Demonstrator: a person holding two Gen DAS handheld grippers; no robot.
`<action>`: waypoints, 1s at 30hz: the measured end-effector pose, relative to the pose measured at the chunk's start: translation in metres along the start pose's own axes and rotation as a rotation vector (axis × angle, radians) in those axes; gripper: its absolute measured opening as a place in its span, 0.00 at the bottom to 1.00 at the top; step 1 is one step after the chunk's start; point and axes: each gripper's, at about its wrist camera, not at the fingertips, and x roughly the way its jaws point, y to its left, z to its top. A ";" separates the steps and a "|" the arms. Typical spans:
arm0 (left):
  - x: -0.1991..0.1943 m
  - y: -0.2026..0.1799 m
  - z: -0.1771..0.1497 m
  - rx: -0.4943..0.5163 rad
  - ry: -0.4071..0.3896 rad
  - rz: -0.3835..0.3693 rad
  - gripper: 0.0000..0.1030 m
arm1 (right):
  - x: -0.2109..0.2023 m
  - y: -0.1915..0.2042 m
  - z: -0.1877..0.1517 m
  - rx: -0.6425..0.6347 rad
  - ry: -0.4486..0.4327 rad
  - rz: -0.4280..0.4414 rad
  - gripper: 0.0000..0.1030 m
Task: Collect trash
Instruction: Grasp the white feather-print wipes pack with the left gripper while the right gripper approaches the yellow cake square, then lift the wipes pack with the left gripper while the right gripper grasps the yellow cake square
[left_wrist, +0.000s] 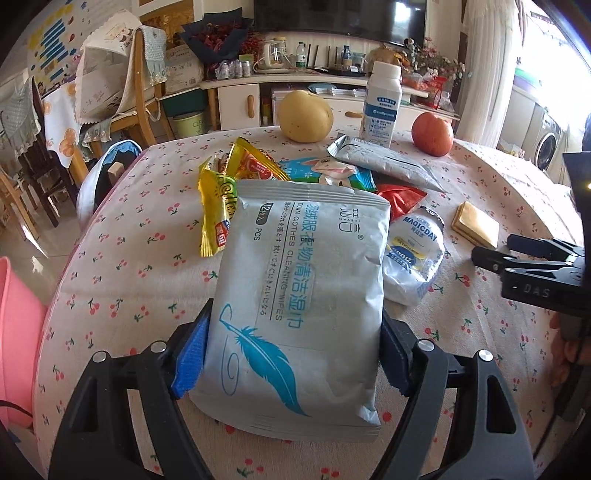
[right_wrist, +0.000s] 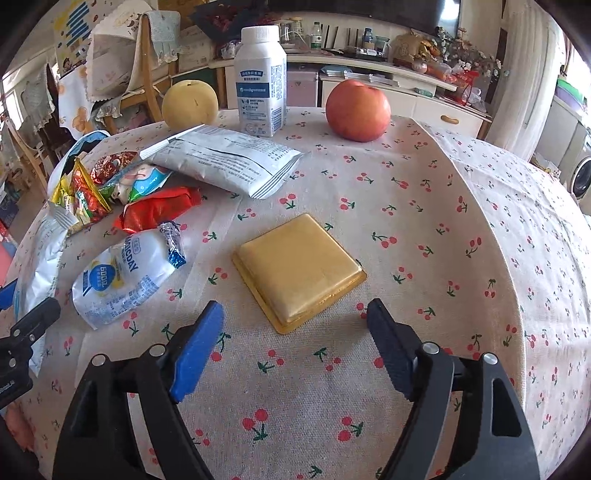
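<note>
Trash covers most of the left half of the bench (right_wrist: 461, 206), and very little of it looks collected so far. The one piece in hand is the grey wipes packet (left_wrist: 299, 295): the left tool (left_wrist: 291, 354) is clenched on it, a pad pressed to each long side, with the packet's top leaning out over the heap. The right tool (right_wrist: 295, 332) is released, its jaws spread wide with nothing between them, hovering just short of the flat gold tray (right_wrist: 299, 269), which lies by itself on the cloth.

Left to gather, as far as I can judge: the white milk pouch (right_wrist: 122, 273) just beside the tray, the red wrapper (right_wrist: 159, 210), the yellow snack wrappers (left_wrist: 218, 206), the blue rabbit wrapper (left_wrist: 325, 170) and the long grey sachet (right_wrist: 229, 162) lying across the back of the pile. The pear (right_wrist: 190, 103), the apple (right_wrist: 358, 110) and the white bottle (right_wrist: 262, 81) stand in a row at the far edge; I'd guess the fruit stays put, the bottle I can't tell.

A pink bin (left_wrist: 18, 343) shows at the near left, below the bench's rim, probably where the packet should go. Room is generous on the right, bare cloth all the way to the drop-off. The left is tighter: wrappers crowd near that edge, and chairs (left_wrist: 122, 92) stand just beyond it
</note>
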 end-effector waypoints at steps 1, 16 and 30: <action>-0.002 0.001 -0.001 -0.009 -0.003 -0.004 0.76 | 0.000 0.001 0.000 -0.005 -0.004 0.003 0.74; -0.033 0.024 -0.013 -0.150 -0.062 -0.069 0.76 | -0.005 0.011 -0.001 -0.046 -0.037 0.051 0.15; -0.033 0.055 -0.012 -0.229 -0.078 -0.103 0.76 | -0.016 0.000 -0.007 0.036 -0.029 0.145 0.08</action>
